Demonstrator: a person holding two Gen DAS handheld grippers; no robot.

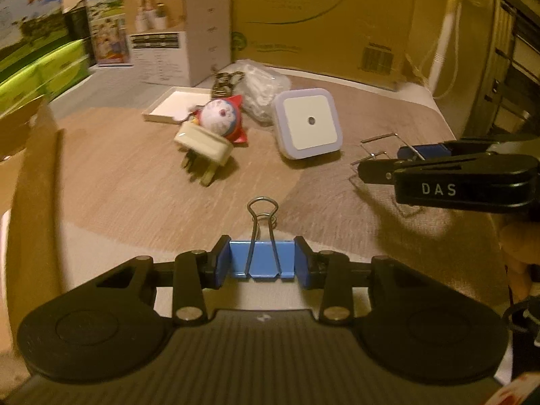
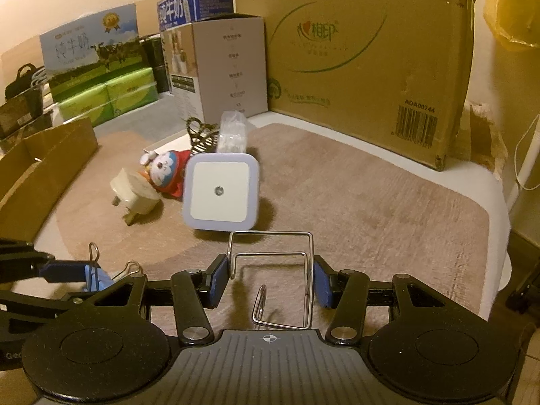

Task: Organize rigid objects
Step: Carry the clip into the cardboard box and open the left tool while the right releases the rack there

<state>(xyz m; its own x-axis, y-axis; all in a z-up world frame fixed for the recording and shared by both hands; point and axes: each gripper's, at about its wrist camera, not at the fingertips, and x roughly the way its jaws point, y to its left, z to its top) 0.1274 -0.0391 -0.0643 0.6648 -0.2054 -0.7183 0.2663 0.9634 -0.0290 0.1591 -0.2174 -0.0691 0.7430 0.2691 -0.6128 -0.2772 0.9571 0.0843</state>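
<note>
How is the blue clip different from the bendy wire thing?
The blue binder clip has a solid painted body with wire handles; the wire hook is bare silver wire, bent boxy. The left tool holds the clip, the right tool the hook. Both are held above the table.

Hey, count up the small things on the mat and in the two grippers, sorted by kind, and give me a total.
Binder clips: 1, blue, held in the left gripper
Wire hooks: 1, between the right gripper's fingers
Night lights: 1
Plug adapters: 1
Cartoon figures: 1
Plastic bags: 1
Total: 6
</note>
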